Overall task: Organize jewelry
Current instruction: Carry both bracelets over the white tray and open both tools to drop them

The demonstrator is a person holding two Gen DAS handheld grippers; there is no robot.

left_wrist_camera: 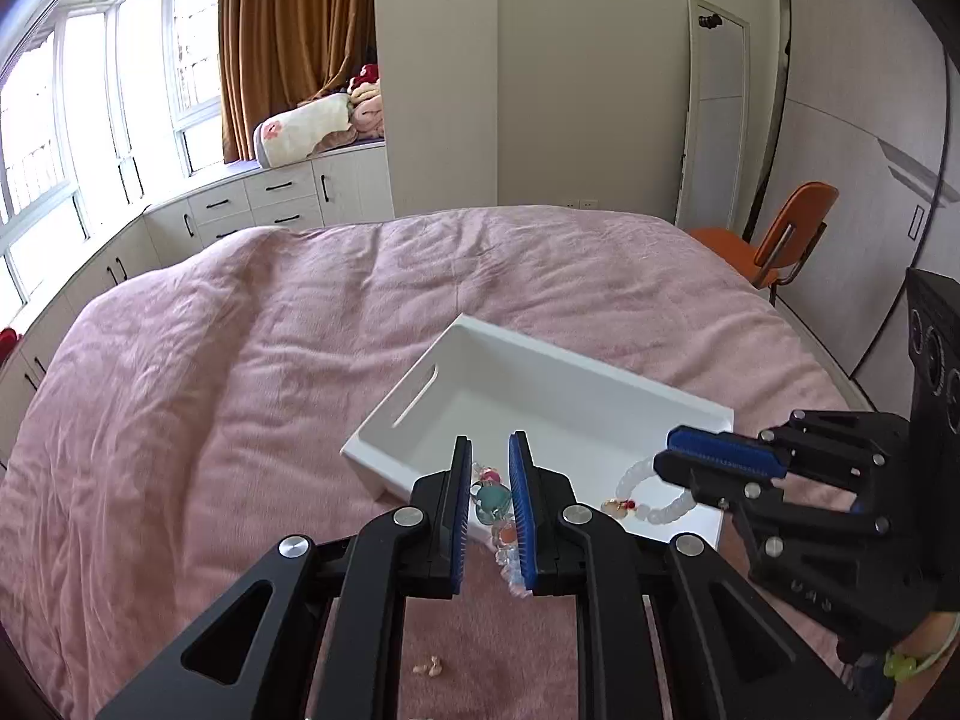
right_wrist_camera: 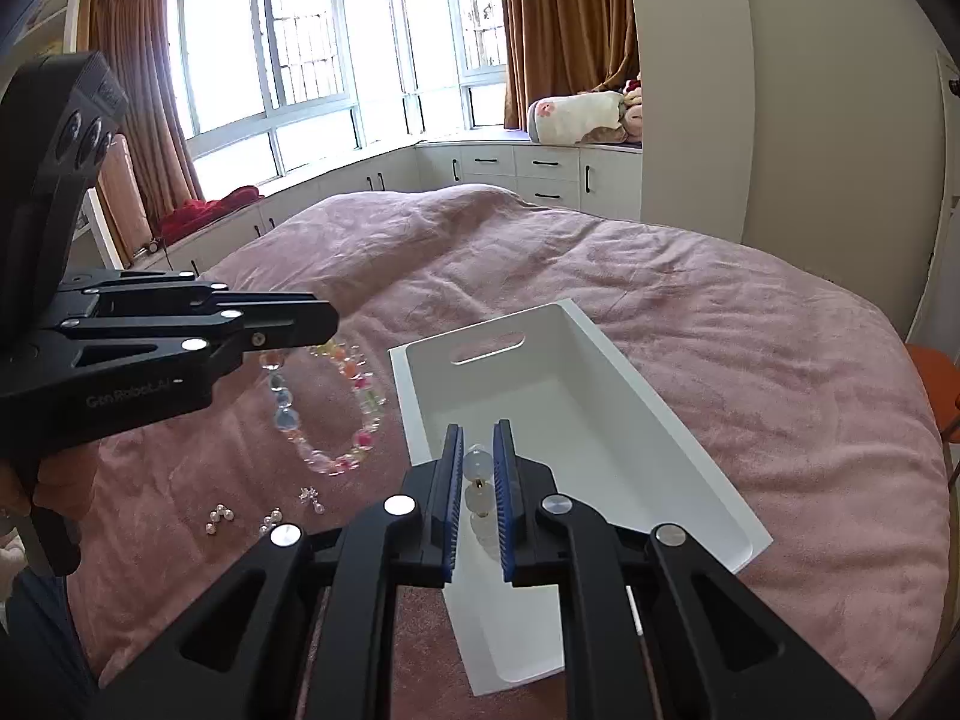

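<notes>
Both tongs loaded. Right tongs (right_wrist_camera: pixel 478 468) pinch the white bead bracelet (left_wrist_camera: pixel 654 501) over the near end of the white tray (right_wrist_camera: pixel 678 420); it looks to be inside the rim, not yet let go. Left tongs (left_wrist_camera: pixel 489 480) pinch the colourful bead bracelet (right_wrist_camera: pixel 327 402), which hangs above the pink bedspread (left_wrist_camera: pixel 240 360) just beside the tray's long wall.

Judging by this: nothing fully stowed yet. Pearl earrings (right_wrist_camera: pixel 219 519) and a small silver piece (right_wrist_camera: pixel 312 498) lie on the bed, untouched.

The tray's far end is bare, and there's open bed all round. The two tools sit close together at the near end, so mind a clash.
</notes>
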